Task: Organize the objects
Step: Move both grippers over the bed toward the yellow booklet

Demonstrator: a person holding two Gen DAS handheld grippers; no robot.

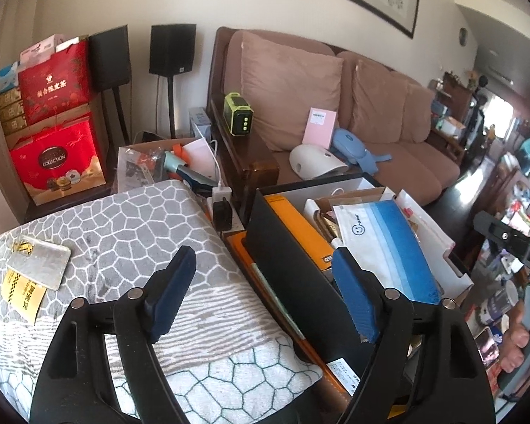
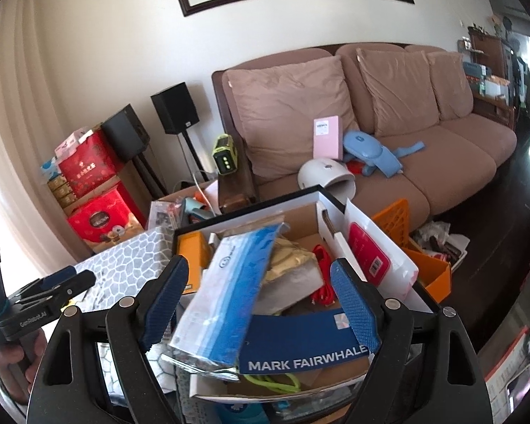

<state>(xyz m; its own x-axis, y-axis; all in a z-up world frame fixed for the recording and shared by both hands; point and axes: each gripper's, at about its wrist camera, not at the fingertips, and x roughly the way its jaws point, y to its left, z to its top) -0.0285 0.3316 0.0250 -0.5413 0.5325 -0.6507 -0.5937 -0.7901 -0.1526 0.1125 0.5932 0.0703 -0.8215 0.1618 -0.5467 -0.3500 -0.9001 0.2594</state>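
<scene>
A black shoe box (image 1: 282,247) with a white inside stands beside a grey patterned towel (image 1: 123,233). It holds a blue-and-white packet (image 1: 388,243), an orange box (image 1: 300,226) and other odds and ends. My left gripper (image 1: 261,252) is open, one finger over the towel and one over the box's near wall, with nothing gripped. My right gripper (image 2: 258,265) is open above the box (image 2: 251,208). The tilted packet (image 2: 229,293) lies below, between its fingers but untouched by the pads. A dark blue band (image 2: 300,332) curves beneath. The left gripper (image 2: 76,279) shows at the left edge.
A silver pouch (image 1: 40,261) and a yellow sachet (image 1: 21,293) lie on the towel. Behind is a brown sofa (image 1: 388,106) with a white dome device (image 1: 314,160), a blue massager (image 1: 357,148) and a pink box (image 1: 319,125). An orange crate (image 2: 417,247) stands right of the box.
</scene>
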